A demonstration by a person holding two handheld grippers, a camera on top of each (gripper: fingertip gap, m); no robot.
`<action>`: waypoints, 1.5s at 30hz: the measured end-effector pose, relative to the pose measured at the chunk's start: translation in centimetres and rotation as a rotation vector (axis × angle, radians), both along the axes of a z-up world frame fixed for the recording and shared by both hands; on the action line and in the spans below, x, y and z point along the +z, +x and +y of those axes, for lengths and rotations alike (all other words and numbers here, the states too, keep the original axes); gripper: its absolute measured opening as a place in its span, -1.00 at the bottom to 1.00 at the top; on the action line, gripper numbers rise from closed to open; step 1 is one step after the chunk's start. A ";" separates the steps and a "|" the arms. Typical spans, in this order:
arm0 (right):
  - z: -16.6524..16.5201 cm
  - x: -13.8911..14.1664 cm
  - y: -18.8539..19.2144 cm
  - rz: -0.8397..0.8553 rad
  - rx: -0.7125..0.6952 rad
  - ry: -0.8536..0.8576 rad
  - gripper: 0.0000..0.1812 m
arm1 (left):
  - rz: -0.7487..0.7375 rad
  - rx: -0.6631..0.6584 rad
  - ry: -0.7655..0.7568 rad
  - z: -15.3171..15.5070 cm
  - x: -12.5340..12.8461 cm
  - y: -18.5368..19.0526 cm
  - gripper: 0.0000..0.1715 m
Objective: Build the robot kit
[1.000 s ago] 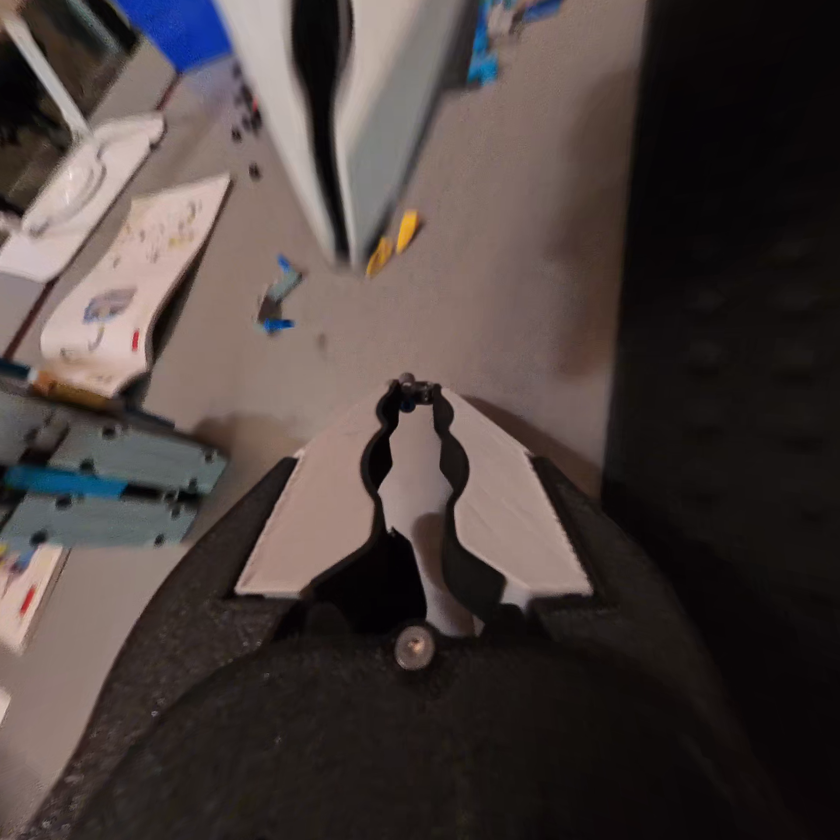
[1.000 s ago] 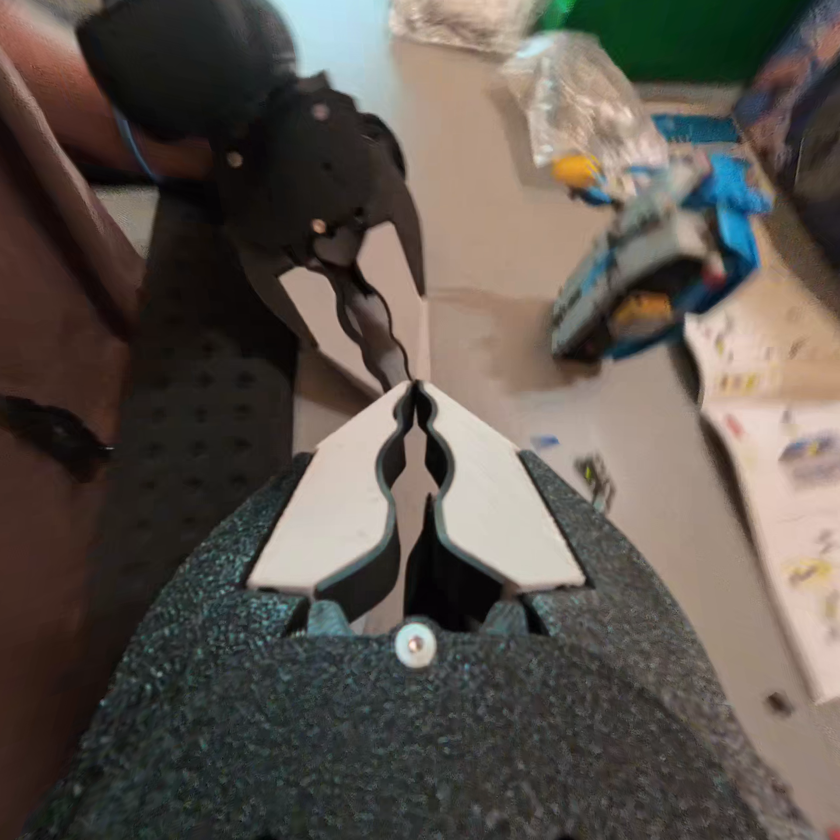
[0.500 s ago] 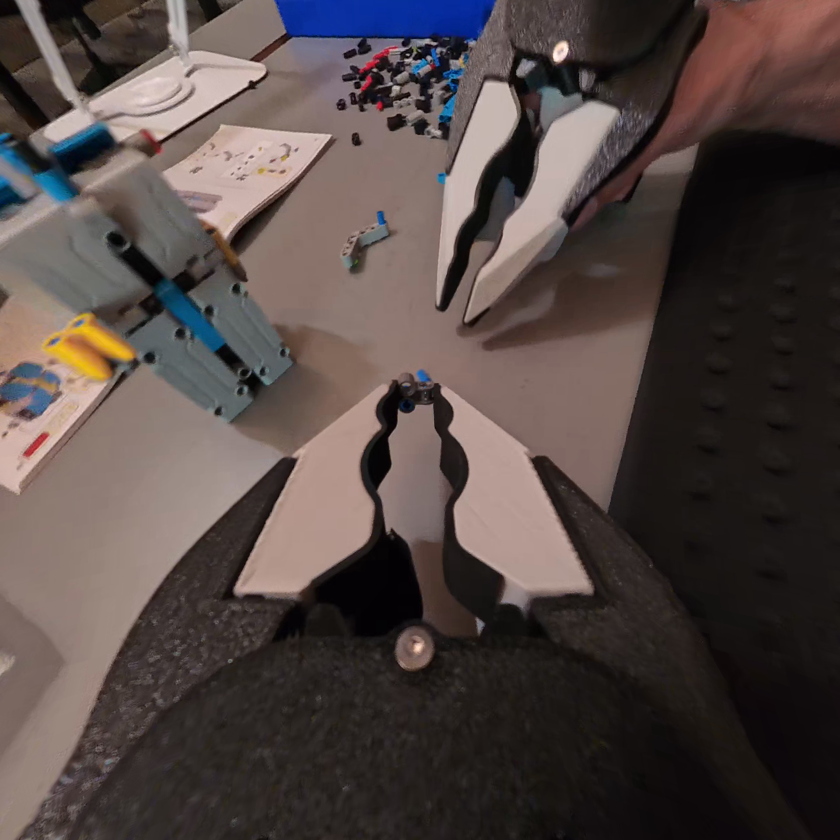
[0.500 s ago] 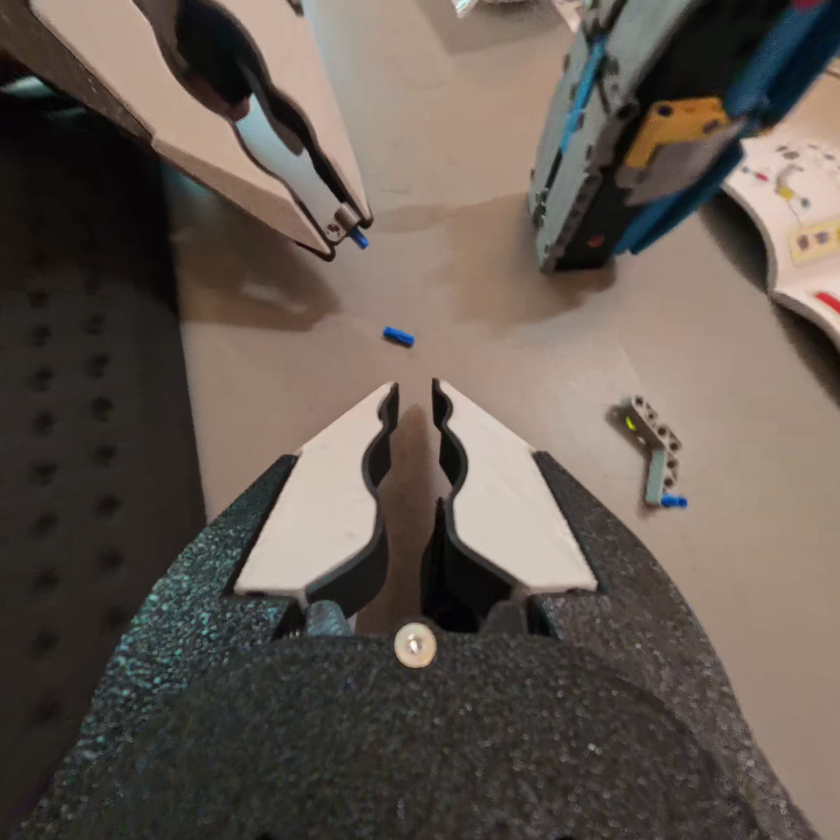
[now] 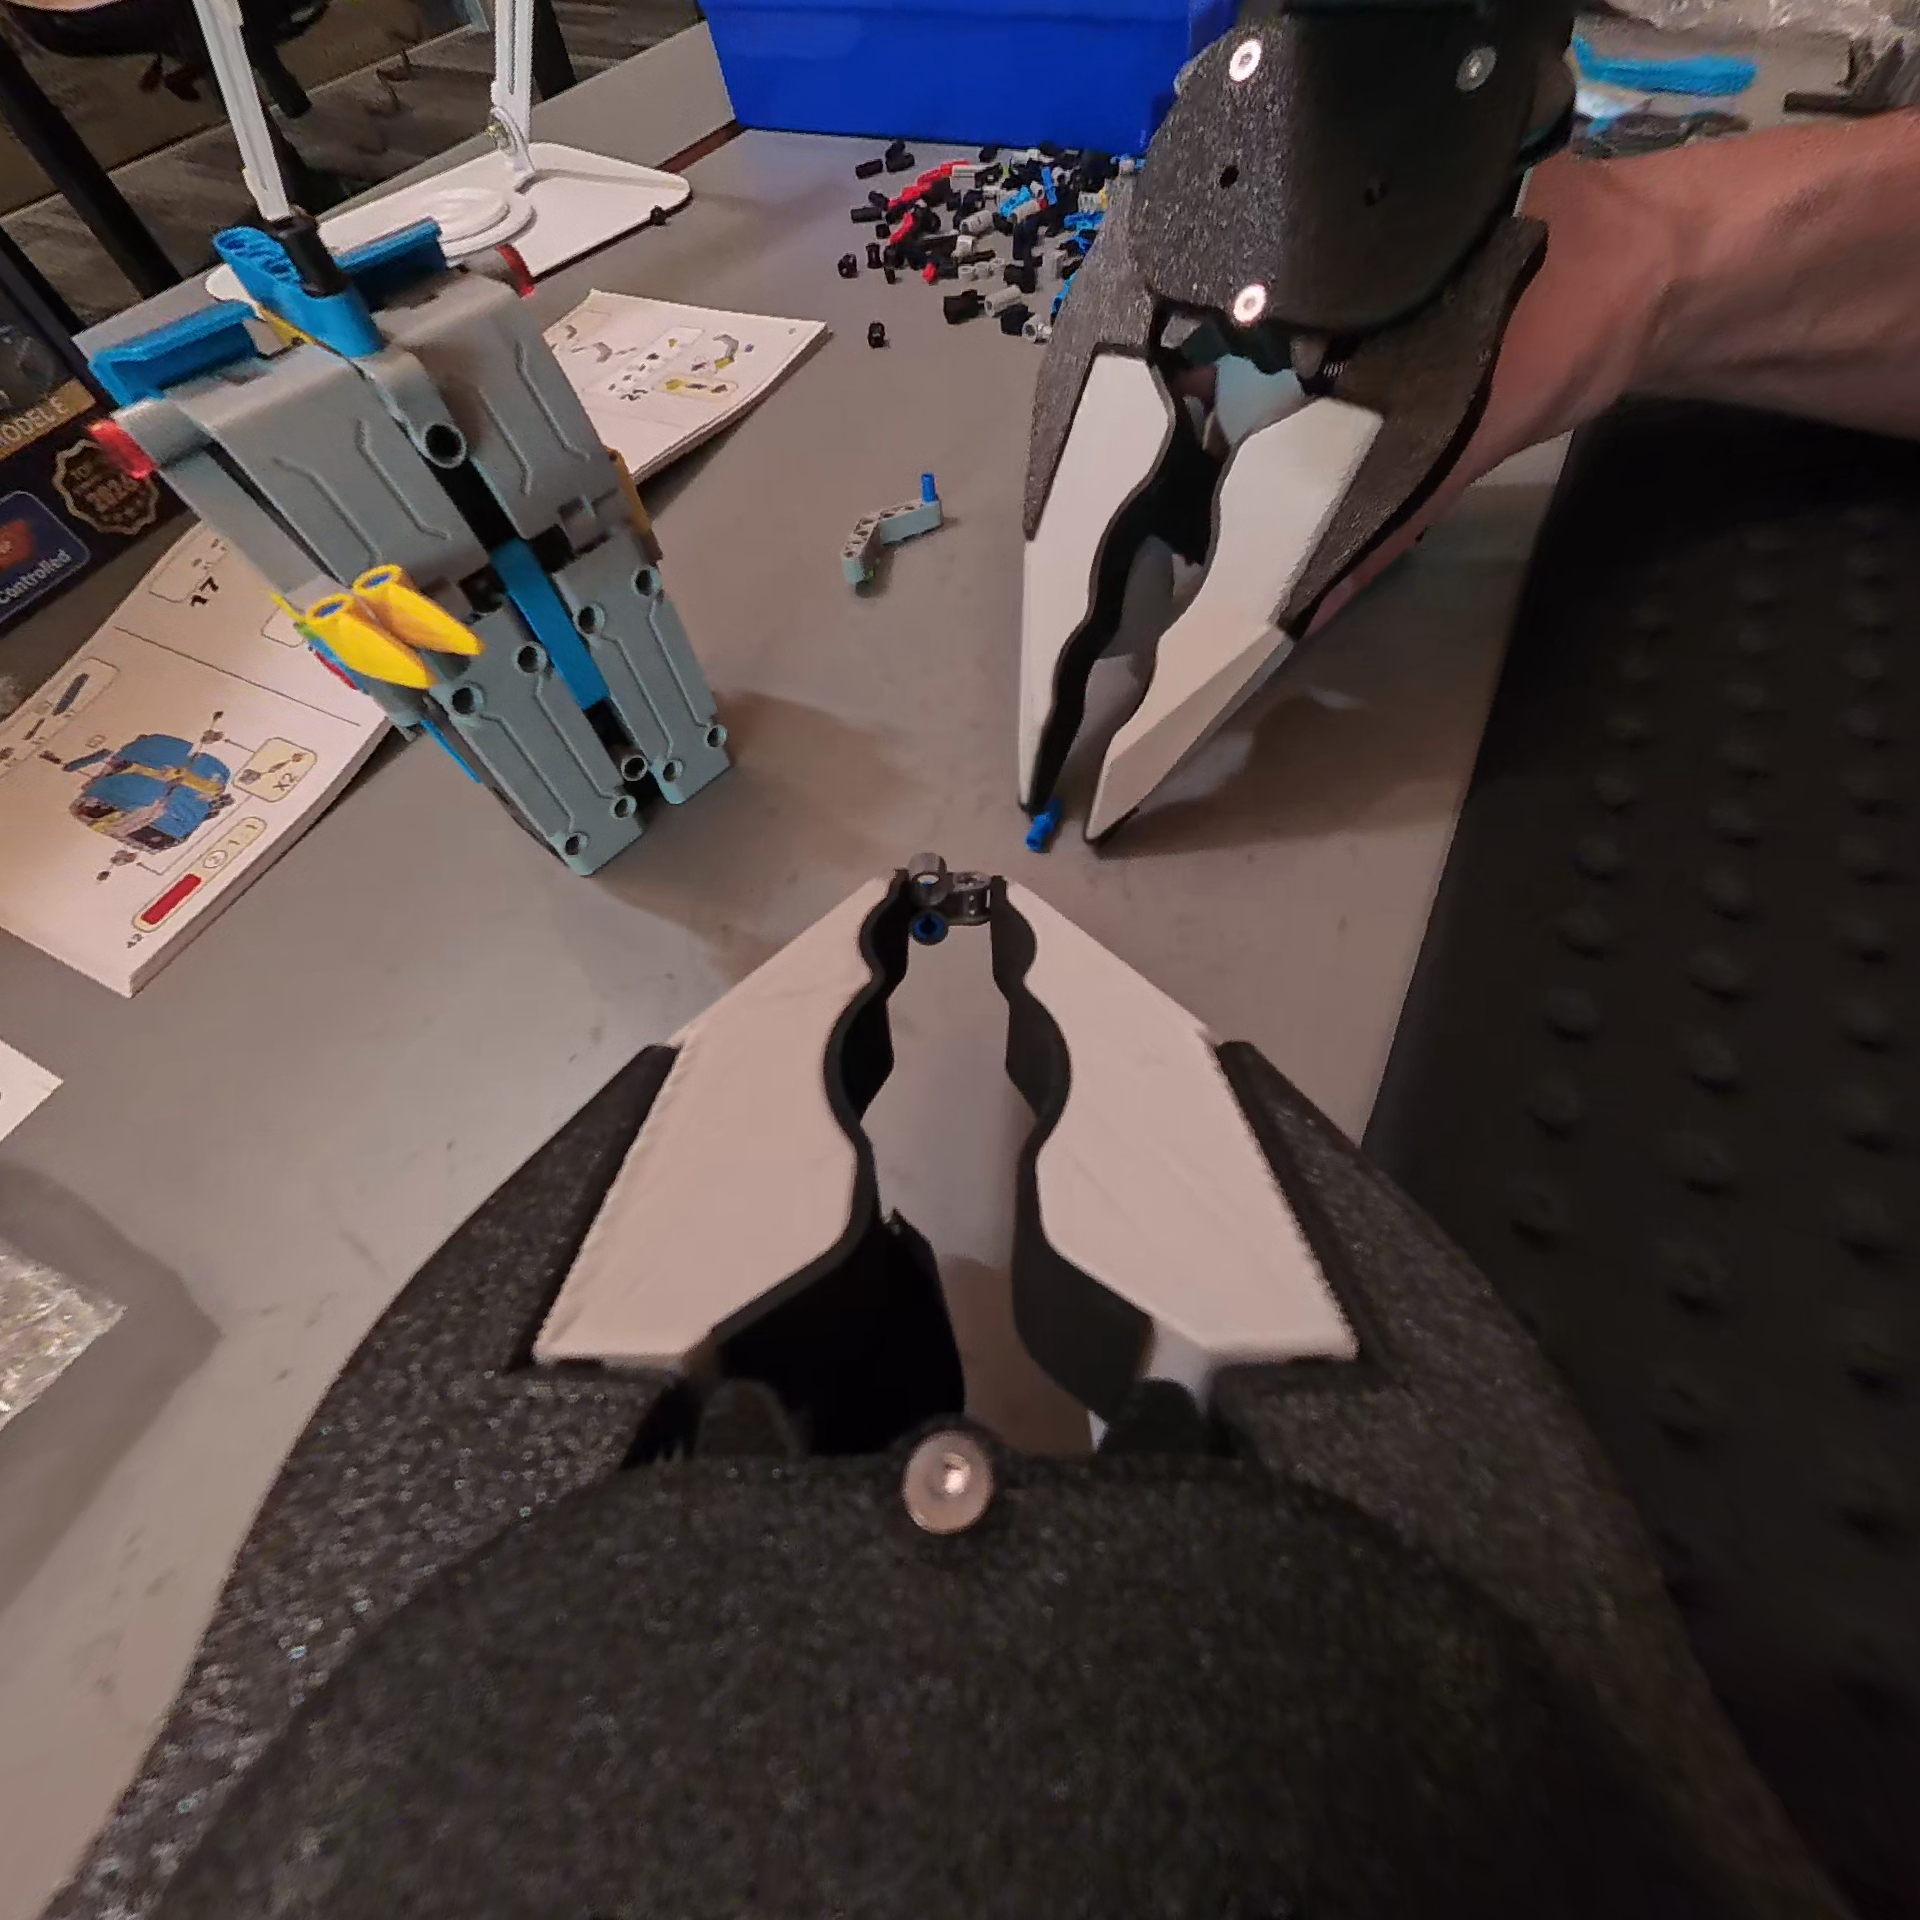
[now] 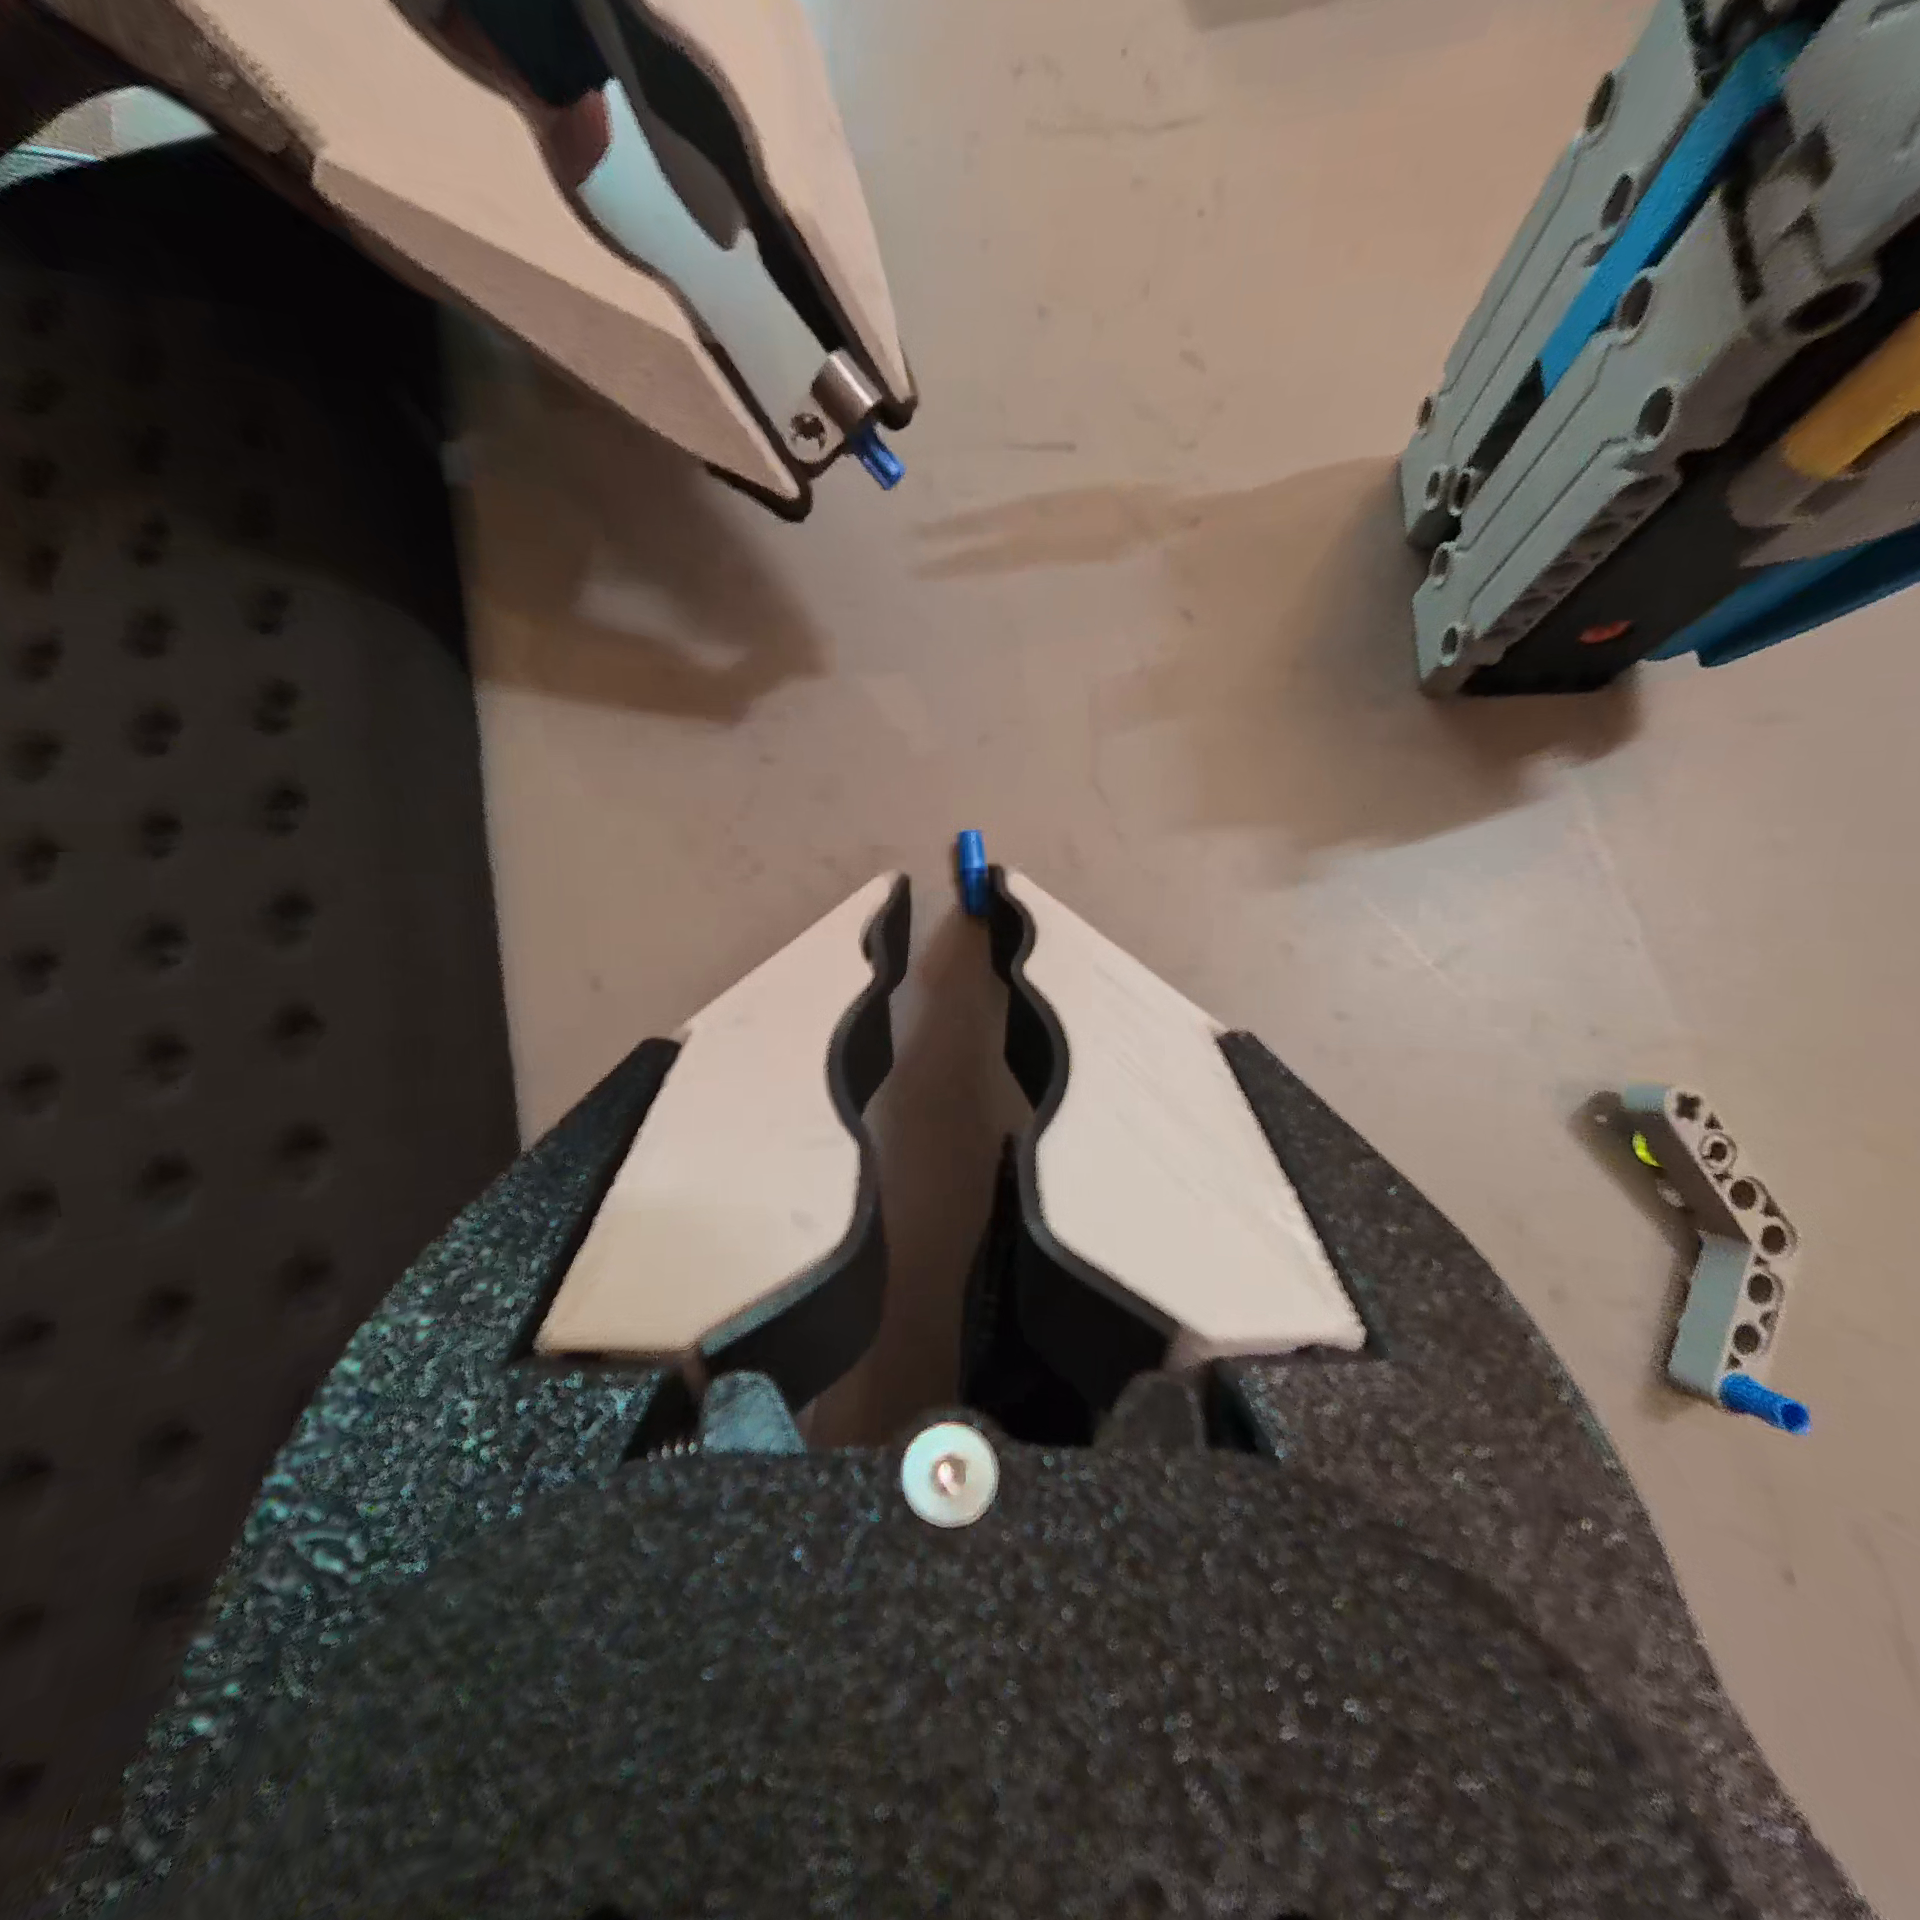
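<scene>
My left gripper (image 5: 943, 896) is shut on a small grey connector (image 5: 940, 878) with a blue pin in it, held just above the grey table (image 5: 416, 1039). It shows at the upper left of the right wrist view (image 6: 847, 447) with the connector (image 6: 840, 387) at its tips. My right gripper (image 6: 951, 883) is narrowly open, tips down on the table. A loose blue pin (image 6: 971, 871) lies between its tips, against the right finger. In the left wrist view the right gripper (image 5: 1065, 821) stands steeply over that pin (image 5: 1042, 828), held by a hand.
A grey-and-blue brick model (image 5: 436, 582) (image 6: 1662, 364) stands to one side. A bent grey beam with a blue pin (image 5: 894, 530) (image 6: 1714, 1247) lies loose. Instruction booklets (image 5: 156, 790), a pile of small parts (image 5: 977, 229), a blue bin (image 5: 935, 62) and a black studded mat (image 5: 1714, 935) surround the spot. One gripper's finger ends stand about 7 cm off the other's.
My right gripper has opened a little and come down onto the table, so the loose blue pin now lies between its tips. My left gripper still holds the connector.
</scene>
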State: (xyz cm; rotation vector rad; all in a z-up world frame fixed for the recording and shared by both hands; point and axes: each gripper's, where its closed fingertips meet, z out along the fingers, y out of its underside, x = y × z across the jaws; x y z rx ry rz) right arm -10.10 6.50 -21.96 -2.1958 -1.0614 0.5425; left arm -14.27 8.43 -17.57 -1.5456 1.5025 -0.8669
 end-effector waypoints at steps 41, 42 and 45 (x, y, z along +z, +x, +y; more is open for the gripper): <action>-1.2 7.9 -3.1 0.141 0.243 0.488 -0.95 | -0.228 -0.233 -0.263 -4.2 3.5 1.5 -0.84; -1.3 8.2 -3.2 0.156 0.243 0.491 -0.96 | -0.241 -0.241 -0.279 -4.3 3.8 1.4 -0.84; -1.7 8.4 -3.4 0.186 0.262 0.479 -0.96 | -0.250 -0.270 -0.297 -4.6 3.9 1.3 -0.84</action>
